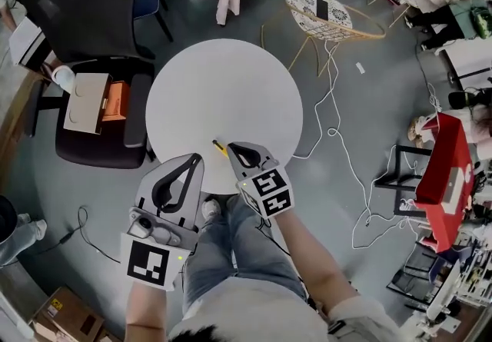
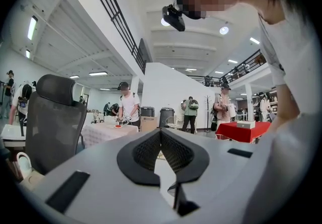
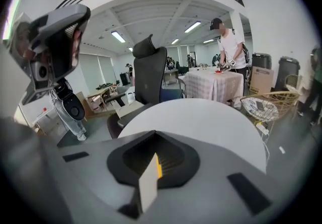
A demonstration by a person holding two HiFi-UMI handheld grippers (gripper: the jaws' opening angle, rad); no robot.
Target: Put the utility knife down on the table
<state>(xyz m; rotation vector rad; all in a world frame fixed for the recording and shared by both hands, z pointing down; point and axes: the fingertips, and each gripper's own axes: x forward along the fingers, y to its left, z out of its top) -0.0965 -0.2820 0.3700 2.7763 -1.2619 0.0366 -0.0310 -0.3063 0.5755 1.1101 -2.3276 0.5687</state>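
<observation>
Yellow utility knife [image 1: 220,147] clamped in right gripper [image 1: 234,148] jaws above round table's [image 1: 223,87] near edge; left gripper [image 1: 195,158] jaws together, empty.

A round white table [image 1: 223,87] stands on the grey floor [image 1: 384,87] beside a white cable [image 1: 336,114].

Head view: overhead, steeply down on the round white table [image 1: 223,102] | Left gripper view: low, near level, across the hall past a black office chair [image 2: 55,117] | Right gripper view: low, close over the table, toward that chair | Shared by all three: chair, checked-cloth table [image 2: 103,132]
</observation>
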